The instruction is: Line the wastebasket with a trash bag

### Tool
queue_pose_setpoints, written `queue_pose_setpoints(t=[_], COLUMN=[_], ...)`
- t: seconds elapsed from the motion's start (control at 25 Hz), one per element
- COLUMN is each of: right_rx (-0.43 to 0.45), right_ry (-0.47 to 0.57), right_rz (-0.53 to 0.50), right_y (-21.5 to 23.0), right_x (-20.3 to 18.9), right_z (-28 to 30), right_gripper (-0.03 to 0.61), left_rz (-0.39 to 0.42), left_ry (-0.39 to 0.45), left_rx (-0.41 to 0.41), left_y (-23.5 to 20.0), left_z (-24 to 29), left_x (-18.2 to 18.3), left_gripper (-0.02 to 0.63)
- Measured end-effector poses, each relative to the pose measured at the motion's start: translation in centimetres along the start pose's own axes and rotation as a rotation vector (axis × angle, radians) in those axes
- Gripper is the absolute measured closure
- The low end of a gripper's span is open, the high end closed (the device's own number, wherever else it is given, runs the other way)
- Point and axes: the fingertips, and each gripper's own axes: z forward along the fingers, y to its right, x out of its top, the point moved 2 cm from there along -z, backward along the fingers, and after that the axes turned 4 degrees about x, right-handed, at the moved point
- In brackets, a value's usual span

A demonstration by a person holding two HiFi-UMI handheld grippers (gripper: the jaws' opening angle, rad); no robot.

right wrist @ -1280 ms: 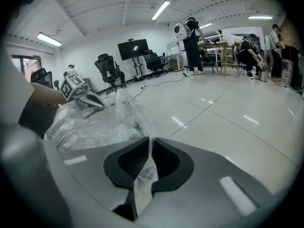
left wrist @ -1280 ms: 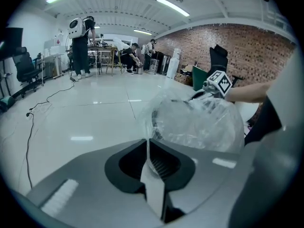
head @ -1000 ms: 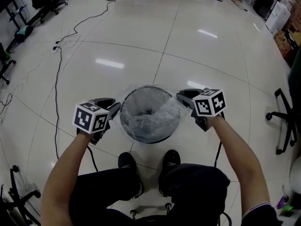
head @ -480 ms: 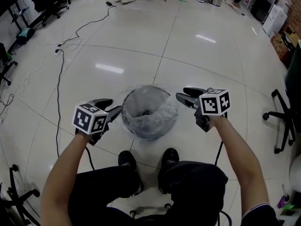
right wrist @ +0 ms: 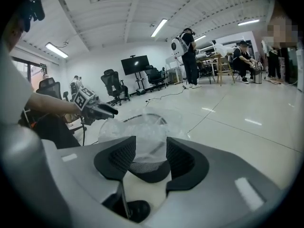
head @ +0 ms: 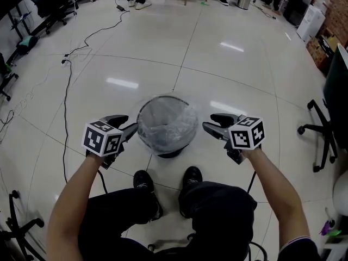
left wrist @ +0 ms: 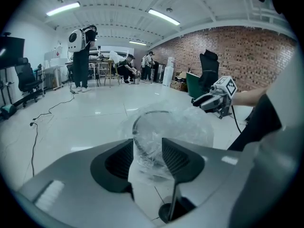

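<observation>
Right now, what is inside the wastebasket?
A clear trash bag lines the wastebasket, draped over its rim. The crinkled plastic covers the bottom, so anything beneath cannot be seen.

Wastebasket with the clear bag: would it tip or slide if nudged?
Probably light: the wastebasket looks like thin mesh, holding only the trash bag. On the glossy floor a nudge would likely slide it. The bag looks thin and crinkly, so probably floppy and slippery.

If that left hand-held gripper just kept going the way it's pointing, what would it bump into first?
Probably the clear crinkled plastic bag draped over the round dark wastebasket, just ahead. The left hand-held gripper has just been opening its jaws; nothing is gripped between them.
</observation>
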Motion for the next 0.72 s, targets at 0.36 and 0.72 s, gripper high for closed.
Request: queue_pose_setpoints(t=[0.36,0.72], right_rx=[0.015,0.038], right_ry=[-0.059,-0.041], right_rz=[-0.01,-0.012], right_y=[-2.8,-4.0], right_x=[-4.0,-4.3], right_z=[1.0,1.9], right_gripper=[0.409,0.577], left_rz=[-0.043,-0.044], left_ry=[0.038,0.015], left_rx=[-0.034,-0.105], left_y=[4.6,7.7], left_z=[-1.9,-2.7], left_x=[-2.0,-4.9], left_gripper=[0.428,0.428])
